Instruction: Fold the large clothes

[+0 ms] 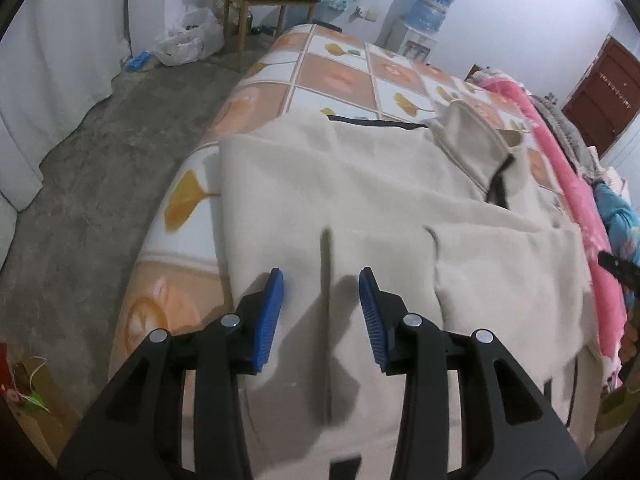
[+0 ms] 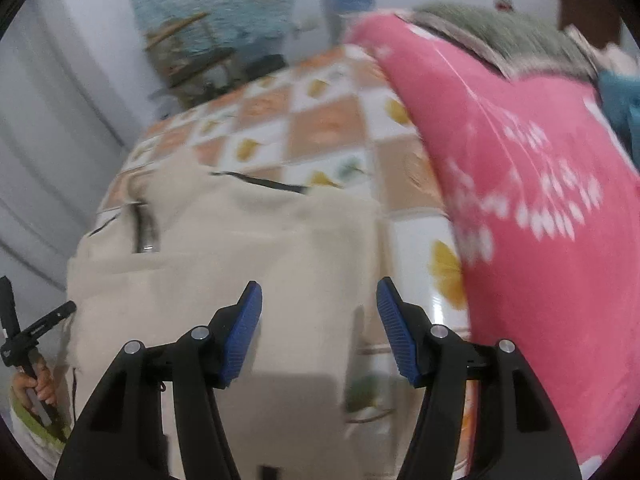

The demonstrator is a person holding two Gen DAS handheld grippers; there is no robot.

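A large cream garment [image 1: 360, 200] with black trim lies spread on a bed covered by an orange and white checked sheet [image 1: 340, 76]. A folded part with a dark zip [image 1: 496, 184] lies at its far right. My left gripper [image 1: 321, 276] is open and empty, just above the garment's near edge. In the right wrist view, which is blurred, the garment [image 2: 240, 240] lies left of centre. My right gripper [image 2: 319, 286] is open and empty over the garment's right edge. The left gripper's body [image 2: 24, 344] shows at the far left of that view.
A pink flowered blanket [image 2: 520, 180] is heaped along the bed's right side, also in the left wrist view [image 1: 560, 152]. A wooden chair [image 1: 272, 0], plastic bags [image 1: 188, 40] and a water dispenser [image 1: 424, 20] stand beyond the bed. Bare concrete floor [image 1: 100, 160] lies left.
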